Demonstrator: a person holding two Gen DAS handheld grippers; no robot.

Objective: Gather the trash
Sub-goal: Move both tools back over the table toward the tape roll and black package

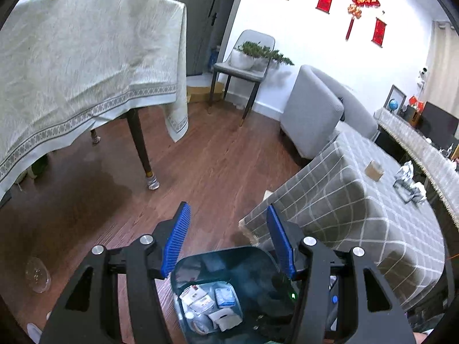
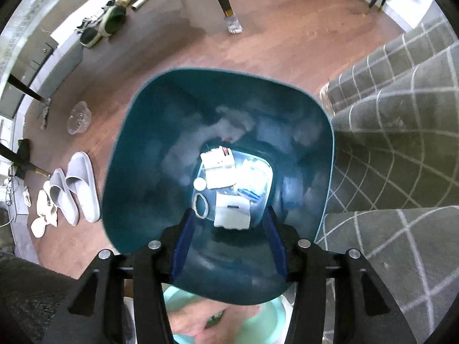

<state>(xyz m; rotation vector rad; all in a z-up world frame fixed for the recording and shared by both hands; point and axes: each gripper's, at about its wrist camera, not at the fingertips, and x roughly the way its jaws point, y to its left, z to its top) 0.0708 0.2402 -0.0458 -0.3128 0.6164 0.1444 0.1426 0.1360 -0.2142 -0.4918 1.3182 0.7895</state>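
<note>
A dark teal trash bin (image 2: 137, 149) stands on the wood floor beside a low table with a grey checked cloth (image 2: 401, 132). Several white wrappers and paper scraps (image 2: 232, 212) lie at its bottom. My right gripper (image 2: 229, 215) is open and empty, right above the bin's mouth. My left gripper (image 1: 229, 215) is open and empty, above the bin's far rim (image 1: 229, 250); the trash inside (image 1: 212, 306) shows below it. On the low table lie a small brown box (image 1: 374, 170) and crumpled silvery wrapping (image 1: 407, 183).
A dining table with a pale cloth (image 1: 86, 71) stands at left, its leg (image 1: 140, 146) on the floor. A clear plastic cup (image 2: 79, 117) lies on the floor. Slippers (image 2: 77, 189) sit at left. A grey sofa (image 1: 312, 109) and chair (image 1: 243, 68) stand behind.
</note>
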